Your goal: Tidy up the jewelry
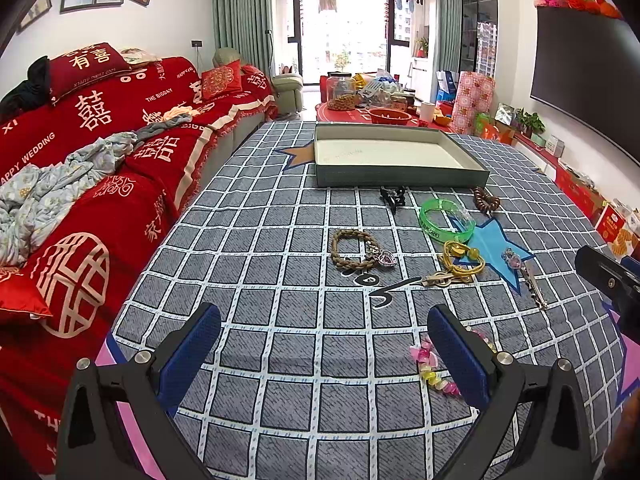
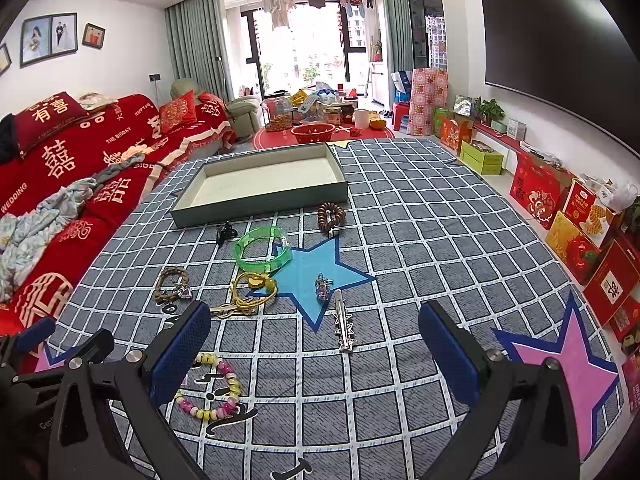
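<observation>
Several pieces lie loose on the checked cloth (image 2: 420,216): a green bangle (image 2: 262,249), a braided bracelet (image 1: 354,249), a bead bracelet (image 2: 212,386), a hair clip (image 2: 344,326). All are kept just short of the empty tray (image 2: 264,178), presumably for sorting into it. Both the left gripper (image 1: 324,354) and right gripper (image 2: 314,354) are held wide apart and nothing is gripped, apparently readied for a first pick.

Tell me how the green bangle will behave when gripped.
The green bangle looks like rigid translucent plastic, so it probably keeps its shape. Its glossy surface may slip between pads. Lying flat on the cloth, it seems unlikely to roll.
</observation>
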